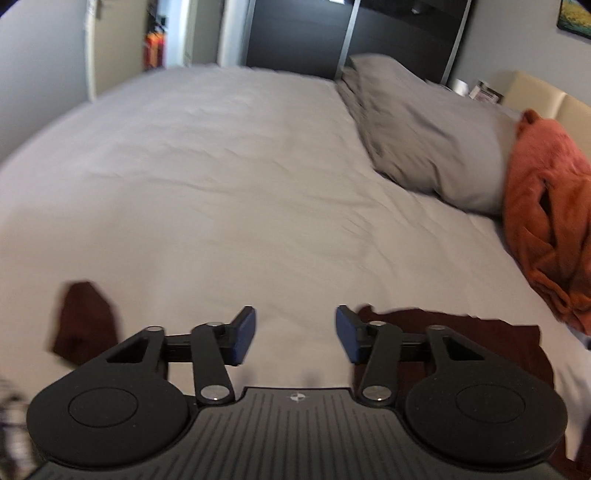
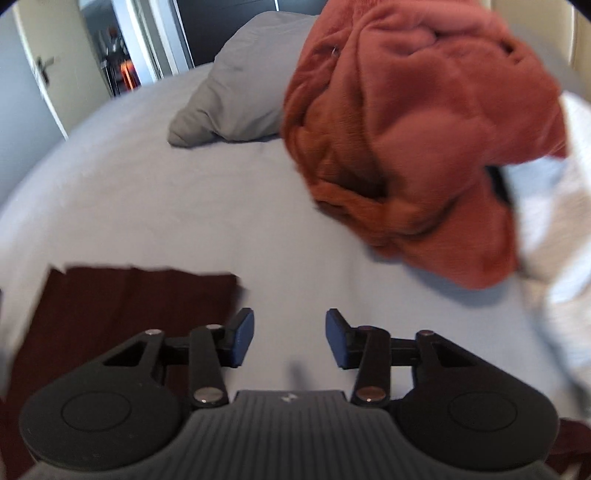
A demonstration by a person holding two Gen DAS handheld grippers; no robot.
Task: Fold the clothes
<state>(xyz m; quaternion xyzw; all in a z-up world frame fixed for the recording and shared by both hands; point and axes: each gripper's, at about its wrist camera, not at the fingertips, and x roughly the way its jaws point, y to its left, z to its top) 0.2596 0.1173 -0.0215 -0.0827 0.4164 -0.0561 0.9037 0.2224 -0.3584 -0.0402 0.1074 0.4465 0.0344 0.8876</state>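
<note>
A dark maroon garment lies flat on the grey bed sheet [image 1: 221,166] near the front edge. In the left wrist view its main part [image 1: 461,343] shows behind the right finger and a smaller piece [image 1: 86,325] sticks out at the left. My left gripper [image 1: 295,338] hovers over bare sheet, open, nothing between its blue pads. In the right wrist view the maroon garment [image 2: 129,310] lies to the left under the gripper body. My right gripper [image 2: 290,338] is open over bare sheet, empty. A crumpled rust-orange garment [image 2: 424,129] is heaped ahead at the right.
A grey pillow [image 1: 424,140] lies at the head of the bed, with the rust-orange heap [image 1: 546,221] beside it. White cloth [image 2: 554,258] lies right of the orange heap. A dark wardrobe [image 1: 295,33] and a doorway stand beyond the bed.
</note>
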